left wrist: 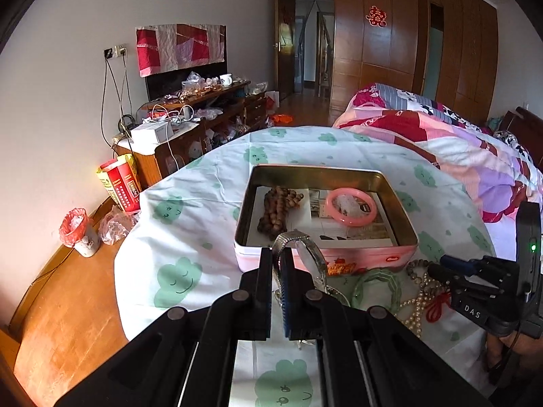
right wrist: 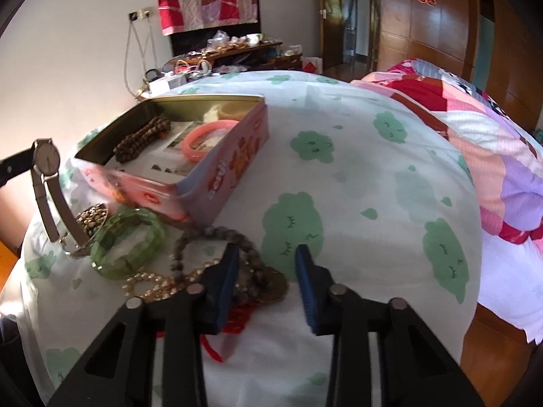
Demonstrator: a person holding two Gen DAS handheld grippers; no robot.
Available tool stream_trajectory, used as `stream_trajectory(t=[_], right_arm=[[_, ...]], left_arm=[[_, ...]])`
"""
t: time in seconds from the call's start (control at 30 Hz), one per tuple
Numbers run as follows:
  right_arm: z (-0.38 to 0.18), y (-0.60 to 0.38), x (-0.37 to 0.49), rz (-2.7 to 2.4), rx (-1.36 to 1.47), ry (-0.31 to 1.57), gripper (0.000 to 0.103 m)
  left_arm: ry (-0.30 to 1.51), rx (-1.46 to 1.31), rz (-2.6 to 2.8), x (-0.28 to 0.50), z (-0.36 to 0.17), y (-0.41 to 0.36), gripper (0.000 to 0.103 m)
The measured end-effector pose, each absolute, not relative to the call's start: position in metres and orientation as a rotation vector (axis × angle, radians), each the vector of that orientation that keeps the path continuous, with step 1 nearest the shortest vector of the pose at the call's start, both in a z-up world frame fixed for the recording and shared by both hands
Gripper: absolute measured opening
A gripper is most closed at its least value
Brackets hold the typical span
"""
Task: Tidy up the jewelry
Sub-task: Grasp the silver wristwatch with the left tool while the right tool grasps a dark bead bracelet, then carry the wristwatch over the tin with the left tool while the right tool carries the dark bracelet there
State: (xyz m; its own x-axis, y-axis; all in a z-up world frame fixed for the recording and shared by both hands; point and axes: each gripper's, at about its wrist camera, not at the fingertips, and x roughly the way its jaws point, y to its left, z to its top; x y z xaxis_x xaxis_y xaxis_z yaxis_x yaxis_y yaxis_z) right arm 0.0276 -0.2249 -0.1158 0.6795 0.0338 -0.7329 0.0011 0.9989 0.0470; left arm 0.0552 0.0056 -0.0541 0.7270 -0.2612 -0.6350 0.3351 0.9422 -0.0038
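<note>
Wristwatch [left wrist: 307, 254] hangs pinched in left gripper [left wrist: 276, 264] fingers.

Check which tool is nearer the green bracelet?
Right. The right tool sits just beside the green bracelet, low over the bead pile, jaws open. The left tool is lifted above the bracelet, shut on the watch, near the tin.
</note>
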Motion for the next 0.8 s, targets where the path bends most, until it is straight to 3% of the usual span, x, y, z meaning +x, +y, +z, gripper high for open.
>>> stream_trajectory(t=[0.1, 0.23, 0.8], right_arm=[[-0.115, -0.221, 0.027, 0.048, 0.027, 0.832, 0.016], [-0.115, -0.222, 0.026, 0.071, 0.033, 0.847, 0.010], [-0.065, -0.217, 0.007, 0.068, 0.022, 0.689, 0.010]], left_arm=[[0.671, 0.112, -0.322, 0.056, -0.050, 0.007, 0.003], [0.663, 0.100, -0.312, 0.058, -0.046, 0.013, 0.003], [0.606, 0.091, -0.328, 0.052, -0.015, 0.021, 0.003]])
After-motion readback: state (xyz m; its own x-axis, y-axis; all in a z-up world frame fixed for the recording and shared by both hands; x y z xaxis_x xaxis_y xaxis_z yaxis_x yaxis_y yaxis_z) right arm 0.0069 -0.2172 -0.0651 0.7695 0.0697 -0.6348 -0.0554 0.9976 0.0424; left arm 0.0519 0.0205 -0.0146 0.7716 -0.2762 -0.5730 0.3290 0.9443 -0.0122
